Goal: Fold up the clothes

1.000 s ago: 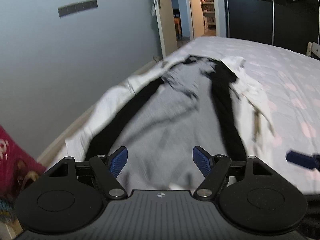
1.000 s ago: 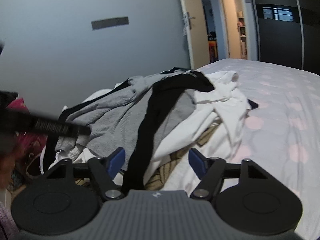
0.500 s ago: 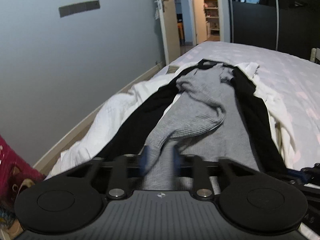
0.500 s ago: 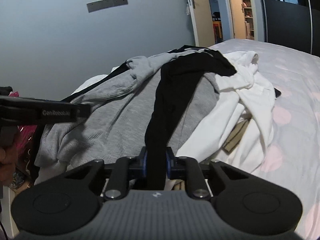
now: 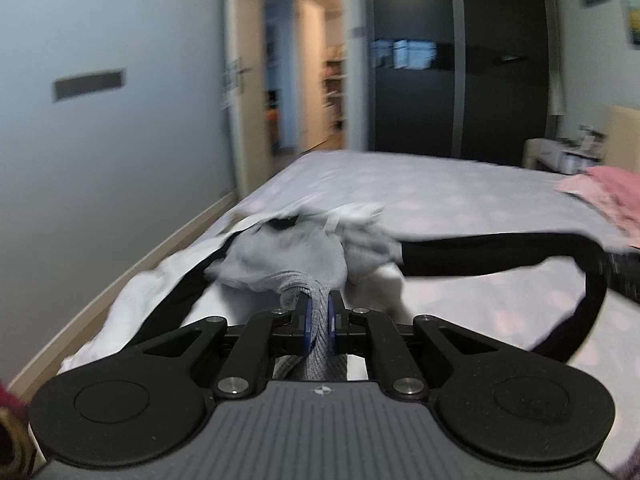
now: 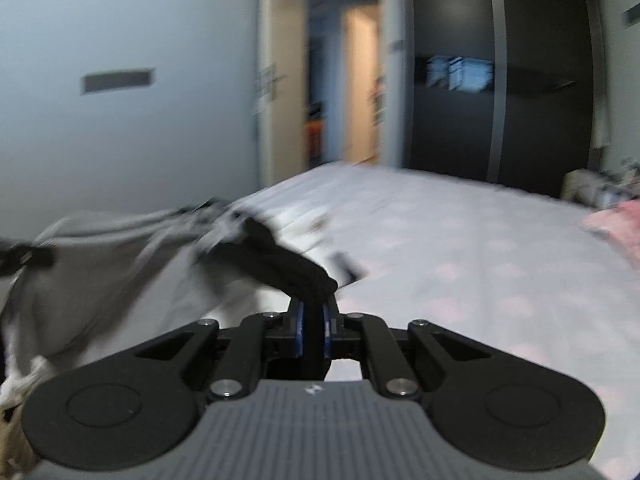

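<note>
Two claws pinching one gray-and-black garment [image 5: 288, 264], lifted off pile at bed's left edge. Left claw [image 5: 318, 318] pressed together on gray ribbed knit; right claw [image 6: 314, 326] clamped on black band [image 6: 280, 264]. Long axis across, claw to claw; black band looping right toward right claw. Blurred, probably cardigan. White clothes [image 5: 160, 284] beneath; bed [image 5: 440, 208] beyond, pink cloth [image 5: 612, 196] far right.

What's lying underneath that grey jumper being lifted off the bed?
Under the grey jumper white clothes spread along the bed edge, with a black garment trailing right. Anything deeper in the pile is covered.
</note>
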`<state>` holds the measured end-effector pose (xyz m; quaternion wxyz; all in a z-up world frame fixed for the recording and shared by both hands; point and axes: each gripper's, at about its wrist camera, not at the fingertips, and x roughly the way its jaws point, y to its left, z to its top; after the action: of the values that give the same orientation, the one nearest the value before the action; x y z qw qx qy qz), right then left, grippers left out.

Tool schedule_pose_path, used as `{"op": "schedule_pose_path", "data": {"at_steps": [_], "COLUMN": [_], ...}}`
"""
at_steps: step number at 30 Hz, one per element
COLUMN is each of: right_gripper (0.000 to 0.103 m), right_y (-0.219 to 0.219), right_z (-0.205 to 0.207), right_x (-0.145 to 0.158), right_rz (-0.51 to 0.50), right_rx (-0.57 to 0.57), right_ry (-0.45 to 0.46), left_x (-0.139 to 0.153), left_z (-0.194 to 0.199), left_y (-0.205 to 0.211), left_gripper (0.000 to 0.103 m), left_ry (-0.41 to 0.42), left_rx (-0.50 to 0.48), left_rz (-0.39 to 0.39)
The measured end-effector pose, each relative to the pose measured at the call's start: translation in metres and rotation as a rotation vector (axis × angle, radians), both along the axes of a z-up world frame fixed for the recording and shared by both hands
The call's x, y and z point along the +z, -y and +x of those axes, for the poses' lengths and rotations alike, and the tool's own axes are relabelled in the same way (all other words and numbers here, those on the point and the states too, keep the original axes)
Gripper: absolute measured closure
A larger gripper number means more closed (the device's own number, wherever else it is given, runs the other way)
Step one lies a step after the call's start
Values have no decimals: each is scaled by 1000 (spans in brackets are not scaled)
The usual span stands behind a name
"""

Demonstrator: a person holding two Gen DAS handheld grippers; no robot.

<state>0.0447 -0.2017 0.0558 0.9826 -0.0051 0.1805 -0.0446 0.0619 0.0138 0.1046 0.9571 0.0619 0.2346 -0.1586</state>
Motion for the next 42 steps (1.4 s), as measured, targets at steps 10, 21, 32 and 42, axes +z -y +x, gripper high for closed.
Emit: {"op": "schedule_pose_path", "data": {"at_steps": [10, 21, 32, 42], "right_gripper": [93, 92, 56, 40], "right_y": [129, 234, 242, 204], "right_z": [-109, -205, -212, -147], "right_x": [64, 9, -37, -69], "right_rz": [-94, -116, 52, 64], "right_rx": [-365, -507, -234, 91], "right_ry": [74, -211, -413, -472], "left_x": [15, -55, -58, -132], "left_z": [-87, -134, -100, -40], "left_y": [68, 129, 149, 172], "left_gripper": [97, 90, 54, 55], "left_ry": [-154, -448, -385, -347], "left_rx": [-456, -835, -813, -681], "left_rz": [-34, 205, 298, 469]}}
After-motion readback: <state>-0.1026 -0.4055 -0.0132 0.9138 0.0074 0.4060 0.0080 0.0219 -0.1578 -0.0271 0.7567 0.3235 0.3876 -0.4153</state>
